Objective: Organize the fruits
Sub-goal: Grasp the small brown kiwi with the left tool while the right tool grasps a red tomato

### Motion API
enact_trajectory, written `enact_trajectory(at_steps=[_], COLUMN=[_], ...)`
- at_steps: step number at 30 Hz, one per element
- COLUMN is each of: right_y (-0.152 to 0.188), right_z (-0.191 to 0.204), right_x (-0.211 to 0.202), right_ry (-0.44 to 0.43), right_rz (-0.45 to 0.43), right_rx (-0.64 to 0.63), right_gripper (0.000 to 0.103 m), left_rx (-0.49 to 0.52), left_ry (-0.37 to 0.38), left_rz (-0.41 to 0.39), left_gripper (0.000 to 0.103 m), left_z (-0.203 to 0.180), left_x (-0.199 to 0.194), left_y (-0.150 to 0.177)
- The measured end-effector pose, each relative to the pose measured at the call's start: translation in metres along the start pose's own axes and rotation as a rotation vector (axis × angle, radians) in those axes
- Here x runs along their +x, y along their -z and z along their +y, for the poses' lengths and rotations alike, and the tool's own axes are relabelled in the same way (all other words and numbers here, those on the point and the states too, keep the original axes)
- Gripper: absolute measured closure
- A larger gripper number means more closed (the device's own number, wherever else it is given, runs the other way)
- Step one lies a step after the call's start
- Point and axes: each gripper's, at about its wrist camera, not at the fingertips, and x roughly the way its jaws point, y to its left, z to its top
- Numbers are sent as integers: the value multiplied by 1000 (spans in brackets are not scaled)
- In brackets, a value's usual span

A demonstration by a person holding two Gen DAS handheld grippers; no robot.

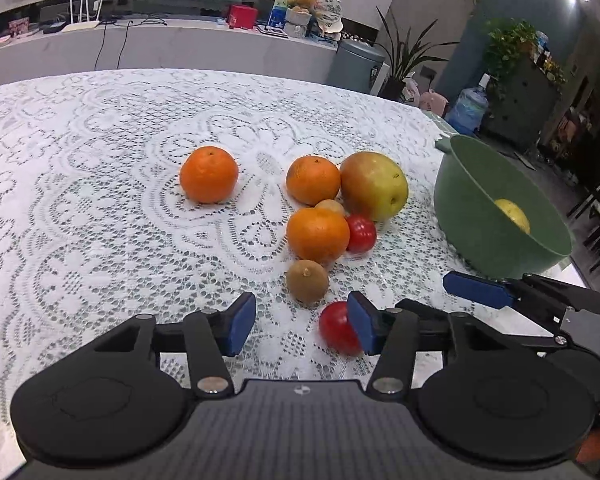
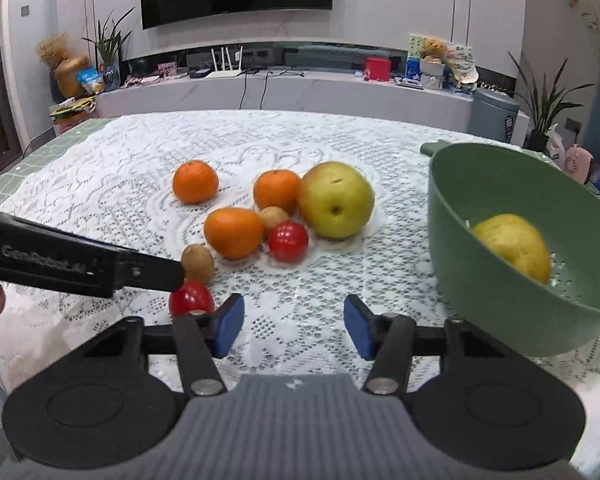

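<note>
Fruit lies loose on the lace-covered table: three oranges (image 1: 209,175), a large yellow-green pear (image 1: 374,185), two kiwis (image 1: 307,282) and two red tomatoes. My left gripper (image 1: 300,328) stands open low over the cloth. The nearer tomato (image 1: 336,330) lies just inside its right finger, partly hidden by the pad, and the left pad is well clear of it. My right gripper (image 2: 294,326) is open with only cloth between its fingers. To its right stands the green bowl (image 2: 480,280) with a yellow fruit (image 2: 516,246) inside. The same tomato (image 2: 191,298) shows beside the left gripper's finger.
The other tomato (image 2: 288,241) and the second kiwi (image 2: 274,216) sit tight among the oranges and the pear (image 2: 336,205). The right gripper's blue pad (image 1: 476,290) reaches in close at the right. The bowl stands near the table's right edge.
</note>
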Motion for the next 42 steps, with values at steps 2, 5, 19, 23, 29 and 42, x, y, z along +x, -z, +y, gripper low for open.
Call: enact_trajectory(at_steps=[2,5,19,23,29,42], right_y=[-1,-3,-5,-6,-6,-7], right_z=[-2,-3,-2,-2,1,18], right_x=[5,9,25,27,28,8], right_ry=[-2,-3,-18,-16,-19,-138], right_rz=[11,-2,10,14,13,-83], right_rx=[8,5,4,5,-5,-49], right_gripper=[55,57,61,61,61,61], left_rx=[-9,-13,-146,-115,-130,-117], left_ry=[13,27,73,74,90,-14], left_rz=[-5,-2,53,83,78,44], left_gripper=[42,43,67,67,74,74], left_z=[0,-1,19,17,17,28], left_x=[6,14,27,24,25,-6], left_y=[-2,-7,-17,-20,-17,-14])
